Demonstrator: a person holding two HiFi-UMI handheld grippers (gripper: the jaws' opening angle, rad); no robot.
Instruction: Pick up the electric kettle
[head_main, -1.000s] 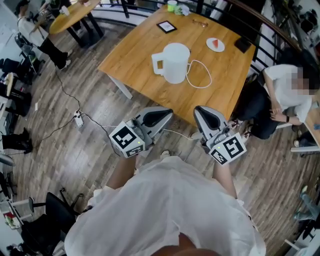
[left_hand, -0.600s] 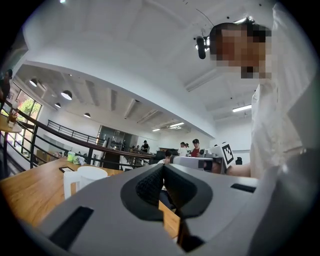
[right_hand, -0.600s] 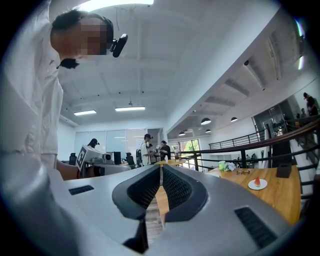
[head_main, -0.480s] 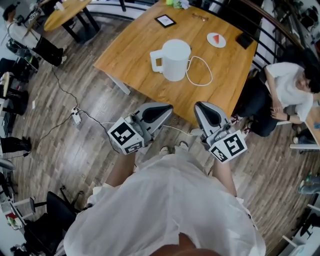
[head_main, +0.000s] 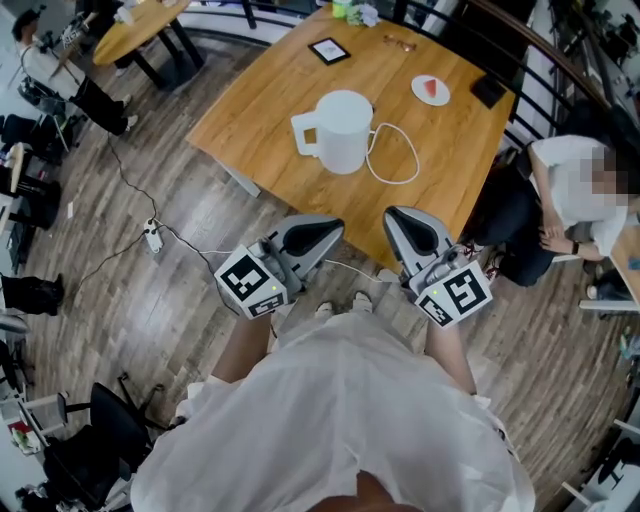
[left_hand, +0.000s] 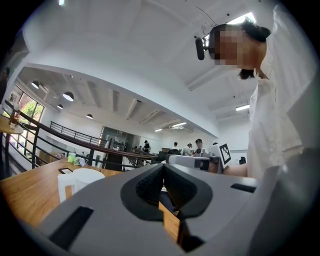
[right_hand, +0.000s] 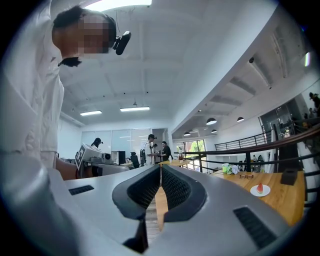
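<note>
Both the left gripper (head_main: 318, 234) and right gripper (head_main: 402, 228) hang clenched and empty, short of the table (head_main: 250, 105) where the white electric kettle (head_main: 340, 130) stands.

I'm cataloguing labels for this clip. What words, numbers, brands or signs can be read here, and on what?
No readable text anywhere in these views.
On the white plastic electric kettle: no label visible.
On the black-framed white card lying on the wooden table: too small to read.
On the cubes of the left gripper and right gripper: black-and-white square marker patterns, no letters.
</note>
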